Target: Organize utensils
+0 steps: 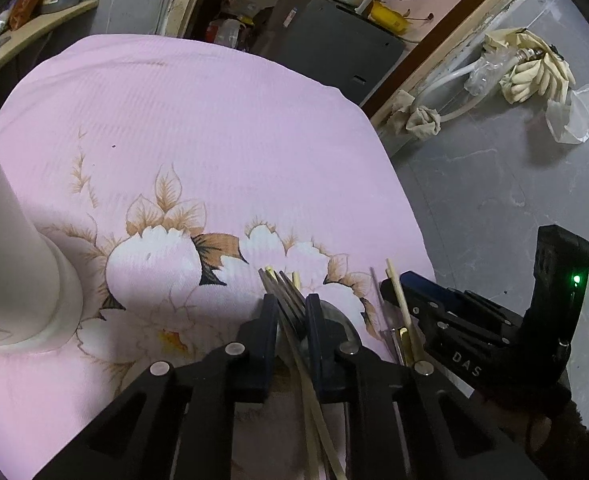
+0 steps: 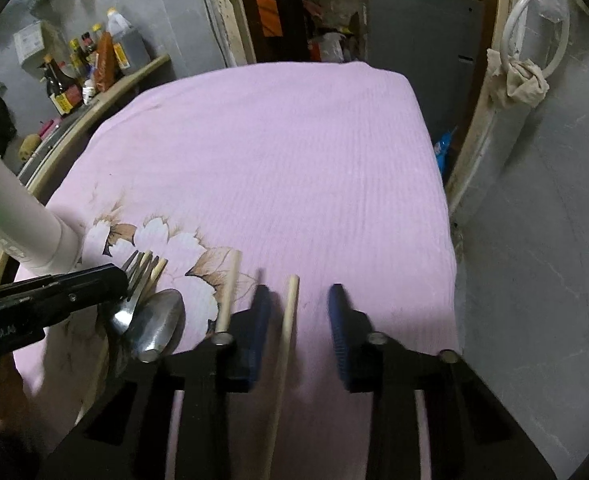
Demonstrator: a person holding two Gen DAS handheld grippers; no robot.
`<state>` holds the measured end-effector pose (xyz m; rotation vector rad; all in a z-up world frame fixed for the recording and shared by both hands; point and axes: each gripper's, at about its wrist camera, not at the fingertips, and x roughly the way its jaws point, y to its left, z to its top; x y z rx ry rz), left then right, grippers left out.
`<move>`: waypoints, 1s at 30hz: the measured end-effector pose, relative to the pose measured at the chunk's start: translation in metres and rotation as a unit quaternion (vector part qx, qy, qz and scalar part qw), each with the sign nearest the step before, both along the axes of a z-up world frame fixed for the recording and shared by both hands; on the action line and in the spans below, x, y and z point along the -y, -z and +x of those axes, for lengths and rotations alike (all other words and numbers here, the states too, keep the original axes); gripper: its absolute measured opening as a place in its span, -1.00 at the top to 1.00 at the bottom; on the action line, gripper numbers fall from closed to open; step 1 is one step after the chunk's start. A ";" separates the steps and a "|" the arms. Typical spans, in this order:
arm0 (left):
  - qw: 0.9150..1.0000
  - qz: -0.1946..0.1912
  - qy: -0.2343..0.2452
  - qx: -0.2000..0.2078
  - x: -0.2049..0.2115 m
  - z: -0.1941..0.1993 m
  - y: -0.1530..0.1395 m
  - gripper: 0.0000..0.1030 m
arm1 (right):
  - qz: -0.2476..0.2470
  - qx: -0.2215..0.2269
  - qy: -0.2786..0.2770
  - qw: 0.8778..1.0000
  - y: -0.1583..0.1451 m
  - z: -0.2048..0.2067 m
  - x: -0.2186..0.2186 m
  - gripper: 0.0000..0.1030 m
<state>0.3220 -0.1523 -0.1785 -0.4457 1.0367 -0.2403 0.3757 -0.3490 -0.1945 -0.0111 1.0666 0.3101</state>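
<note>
— What are you doing with each hand at this point?

— My left gripper (image 1: 290,320) is closing its jaws round the fork (image 1: 288,292), whose tines are poking out ahead of the pads at lower centre of the left wrist view. A couple of pale chopsticks (image 1: 314,408) are running under the same jaws; whether they are pinched too, I cannot tell. The spoon (image 2: 160,326) is lying just beside the fork, bowl up, at lower left of the right wrist view.

— And the right one?

— My right gripper (image 2: 300,320) is standing with its jaws open, straddling one chopstick (image 2: 288,328) near the bottom centre of its view. Neither pad is touching it. Another chopstick (image 2: 228,292) is lying just outside the left pad.

— Where is everything supposed to end up?

— I am guessing the white holder (image 2: 30,224) at the left edge, standing on the pink cloth (image 2: 294,160) that covers the worktop. Its mouth is out of view, so I cannot say what is inside.

— How would you do this step well?

— I am thinking of centring the stick between the open pads before squeezing, since it is sitting nearer the left one and could roll. A grip low on the shaft would probably let it swing, so I would pinch nearer the middle. My two grippers are working close together, so I would keep the left one steady while the right one closes.
</note>
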 end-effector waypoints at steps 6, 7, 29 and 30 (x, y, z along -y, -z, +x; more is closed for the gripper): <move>1.000 -0.002 0.004 0.008 -0.002 -0.008 -0.009 0.80 | 0.044 -0.030 0.021 0.998 -0.001 -0.001 0.007 0.92; 1.000 -0.003 0.005 0.010 -0.003 -0.010 -0.011 0.81 | 0.049 -0.028 0.025 0.998 -0.002 -0.004 0.009 0.92; 0.993 -0.021 0.053 0.101 -0.018 -0.068 -0.081 0.91 | 0.127 0.119 0.053 0.983 -0.089 -0.084 0.040 0.92; 0.993 -0.022 0.056 0.105 -0.019 -0.071 -0.084 0.94 | 0.129 0.125 0.055 0.982 -0.093 -0.089 0.041 0.92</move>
